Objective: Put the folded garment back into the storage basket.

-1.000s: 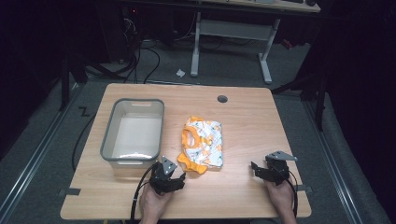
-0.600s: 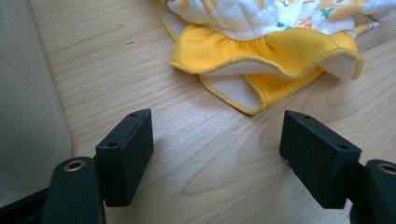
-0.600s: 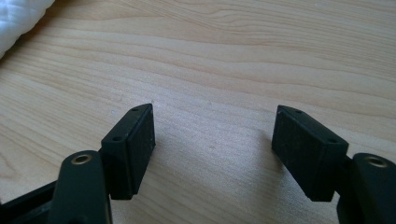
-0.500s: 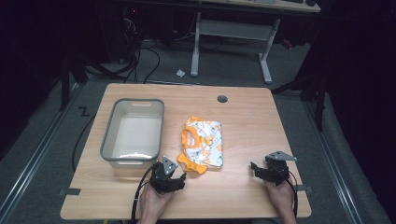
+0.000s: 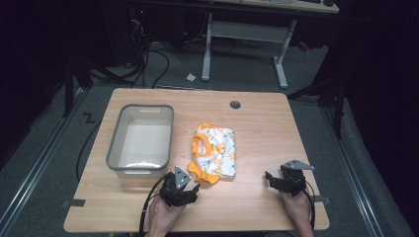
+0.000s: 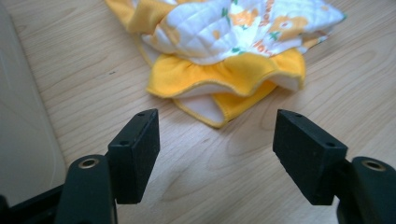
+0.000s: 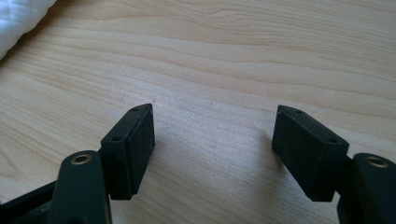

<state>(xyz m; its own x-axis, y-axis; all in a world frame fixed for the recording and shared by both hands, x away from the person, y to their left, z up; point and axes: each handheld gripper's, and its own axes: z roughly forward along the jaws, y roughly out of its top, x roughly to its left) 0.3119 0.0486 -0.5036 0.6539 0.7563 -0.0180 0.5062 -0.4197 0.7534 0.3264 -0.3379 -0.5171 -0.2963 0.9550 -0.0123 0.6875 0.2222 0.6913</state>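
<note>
Dark surroundings framed the wooden desk, where the folded orange-and-white quilted baby garment lay untouched right of the grey plastic tub, left gripper fingers narrowing but empty near its hem, right gripper wide, idle.

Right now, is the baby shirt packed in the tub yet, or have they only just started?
Only just started. The folded baby shirt lies on the table beside the grey tub, which looks empty. In hand: the left gripper aims at the shirt's yellow hem, its jaws just closing a little with nothing between them. The right gripper waits open over bare wood. Grabbing and moving the shirt is probably what's left.
</note>
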